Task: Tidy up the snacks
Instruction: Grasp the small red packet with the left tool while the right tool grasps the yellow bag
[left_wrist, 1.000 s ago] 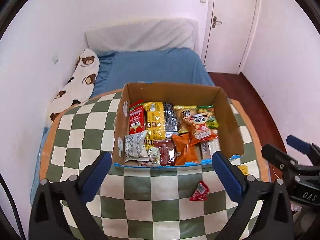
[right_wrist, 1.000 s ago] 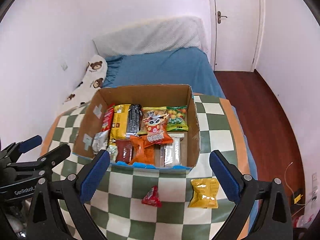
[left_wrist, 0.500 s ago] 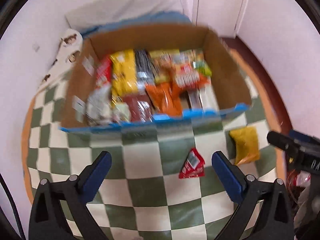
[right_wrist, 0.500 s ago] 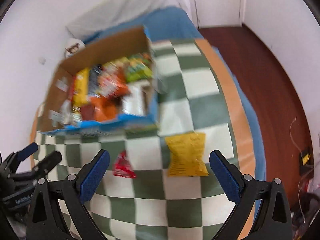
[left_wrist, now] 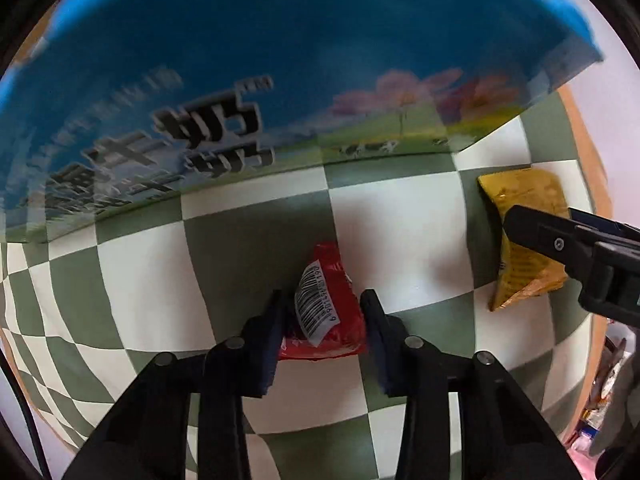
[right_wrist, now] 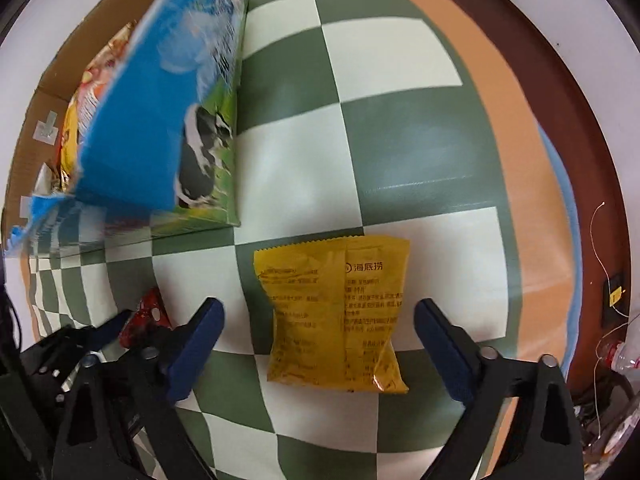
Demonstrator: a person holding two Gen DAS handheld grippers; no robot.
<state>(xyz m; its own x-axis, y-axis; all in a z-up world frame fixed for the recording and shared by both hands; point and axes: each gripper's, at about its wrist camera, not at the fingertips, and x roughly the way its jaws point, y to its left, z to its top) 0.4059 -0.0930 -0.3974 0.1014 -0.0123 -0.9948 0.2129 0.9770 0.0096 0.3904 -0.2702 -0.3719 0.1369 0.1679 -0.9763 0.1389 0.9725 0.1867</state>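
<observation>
Clamping the red packet (left_wrist: 324,312), the left gripper (left_wrist: 325,312) is set; right gripper (right_wrist: 318,320) has just been closing, jaws not yet touching the yellow pouch (right_wrist: 336,312). Next: squeeze, lift both into the box (right_wrist: 132,120).

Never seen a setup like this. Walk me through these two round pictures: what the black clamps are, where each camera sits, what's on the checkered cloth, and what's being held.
There is no robot here: a person holds a hand-operated clamp in each hand, and a wide-angle camera on each one looks down along its jaws, hence the round, bent pictures.

In the left camera's picture, the left gripper has just closed its jaws on a small red packet lying on the checkered cloth.

In the right camera's picture, the right gripper has been closing its jaws, but they still stand apart on either side of a yellow packet and do not press it yet.

Behind both stands a blue cardboard box with more snacks inside.
</observation>
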